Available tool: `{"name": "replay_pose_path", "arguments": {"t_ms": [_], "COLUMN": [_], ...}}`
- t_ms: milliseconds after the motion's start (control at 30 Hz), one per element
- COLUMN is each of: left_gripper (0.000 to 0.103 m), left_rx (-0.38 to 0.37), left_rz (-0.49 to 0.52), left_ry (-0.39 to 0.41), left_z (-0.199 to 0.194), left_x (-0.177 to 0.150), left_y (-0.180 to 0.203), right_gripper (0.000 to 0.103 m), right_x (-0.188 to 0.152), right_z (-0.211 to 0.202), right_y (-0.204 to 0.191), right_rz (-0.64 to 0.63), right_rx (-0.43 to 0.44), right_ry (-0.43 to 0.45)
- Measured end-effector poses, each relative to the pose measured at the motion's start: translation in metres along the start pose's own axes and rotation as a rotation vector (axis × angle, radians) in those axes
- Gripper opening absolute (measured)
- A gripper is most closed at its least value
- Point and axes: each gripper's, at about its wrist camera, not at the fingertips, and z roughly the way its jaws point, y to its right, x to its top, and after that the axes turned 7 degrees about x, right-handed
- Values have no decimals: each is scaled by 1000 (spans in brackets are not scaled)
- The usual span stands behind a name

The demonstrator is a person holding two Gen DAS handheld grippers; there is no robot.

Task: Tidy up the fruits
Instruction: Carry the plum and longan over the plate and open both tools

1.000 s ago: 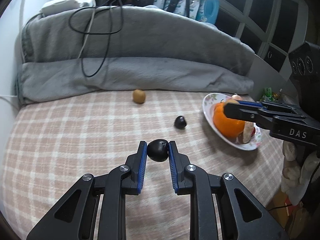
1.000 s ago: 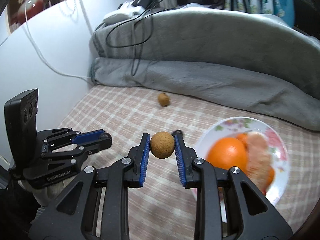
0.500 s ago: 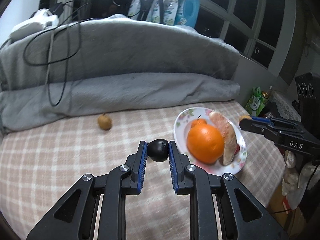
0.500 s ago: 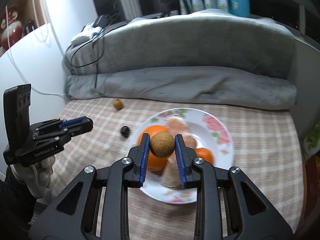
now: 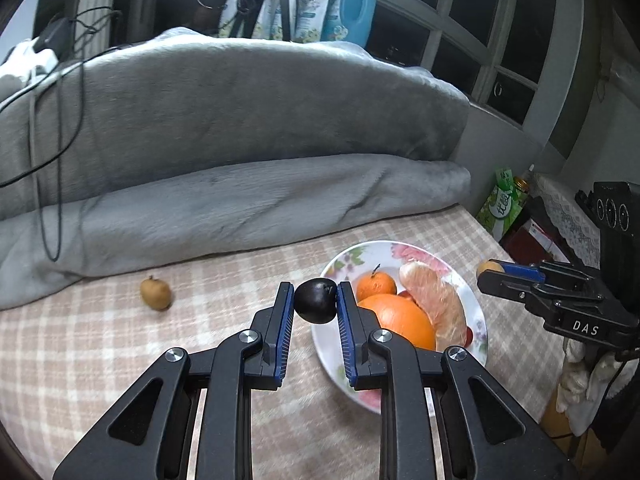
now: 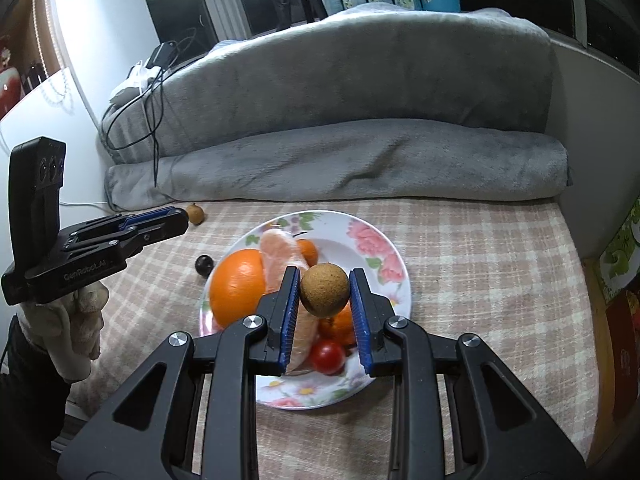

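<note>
Between my left gripper's blue pads sits a small dark plum, pinched across its middle and held above the checked cloth just beside the near rim of the flowered plate. My right gripper is closed on a round brown fruit, rough-skinned like a longan, hanging over the plate above the fruit already lying there: a big orange, a peeled pomelo segment, a small mandarin and a red tomato. Both held fruits look light, so weight is no worry; I judge the plum smooth and a little soft, apt to slip or bruise if I squeeze harder, while the brown one's dry shell should grip well but could crack. Holding each at its widest part, as I do, seems right. Another dark plum lies on the cloth just beside the plate's left edge, and a second brown fruit rests near the grey blanket, well apart from the plate. For those I would come down from above and close across the belly, gently, since round things roll on soft bedding
</note>
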Motion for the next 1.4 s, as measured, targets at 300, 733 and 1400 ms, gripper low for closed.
{"name": "replay_pose_path", "arguments": {"t_ms": [300,733,1400], "left_gripper": [20,20,33], "left_rx": [-32,-56,-85], "left_rz": [17,36,47], "left_ry": [-31,-50,-62], "left_z": [24,39,44], "left_x": [12,18,20], "left_y": [8,15,19], "right_gripper": [26,26,42], "right_x": [2,4,6], "right_z": [10,22,23], "right_y": [14,19,15], "right_rz": [23,24,12], "right_rx": [1,19,36], "right_ry": [-12,-31,-19]}}
